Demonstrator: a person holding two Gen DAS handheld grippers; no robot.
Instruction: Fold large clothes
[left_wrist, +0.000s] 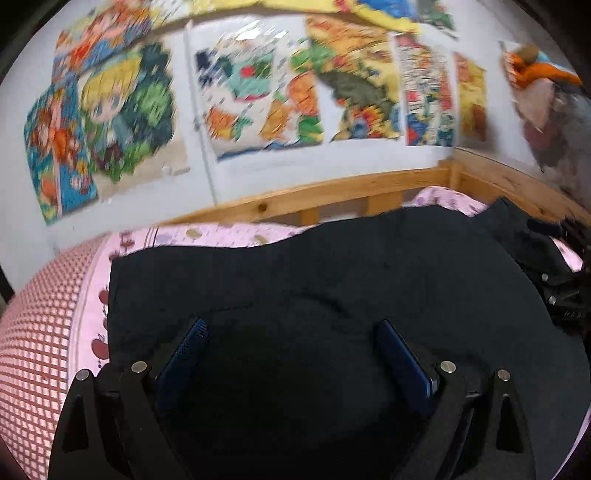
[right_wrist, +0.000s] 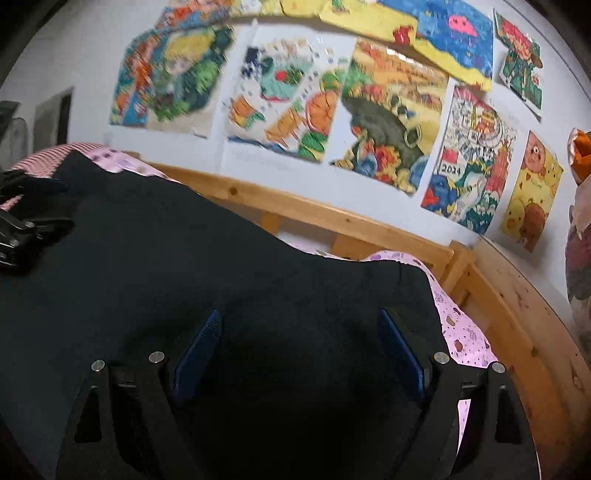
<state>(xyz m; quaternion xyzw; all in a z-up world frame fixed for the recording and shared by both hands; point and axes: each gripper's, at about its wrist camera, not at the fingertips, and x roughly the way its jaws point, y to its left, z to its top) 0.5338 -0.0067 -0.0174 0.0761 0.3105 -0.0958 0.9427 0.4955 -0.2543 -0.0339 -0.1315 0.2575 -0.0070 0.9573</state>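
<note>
Black garment (left_wrist: 332, 266) lies flat on the bed (left_wrist: 44, 332), looks part-folded; left gripper (left_wrist: 291, 332) and right gripper (right_wrist: 299, 325) both spread, pinching nothing.

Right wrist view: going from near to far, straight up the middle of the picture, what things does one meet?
Right tool, open → black garment → pink patterned bedsheet → wooden bed rail → white wall with coloured drawings.
</note>
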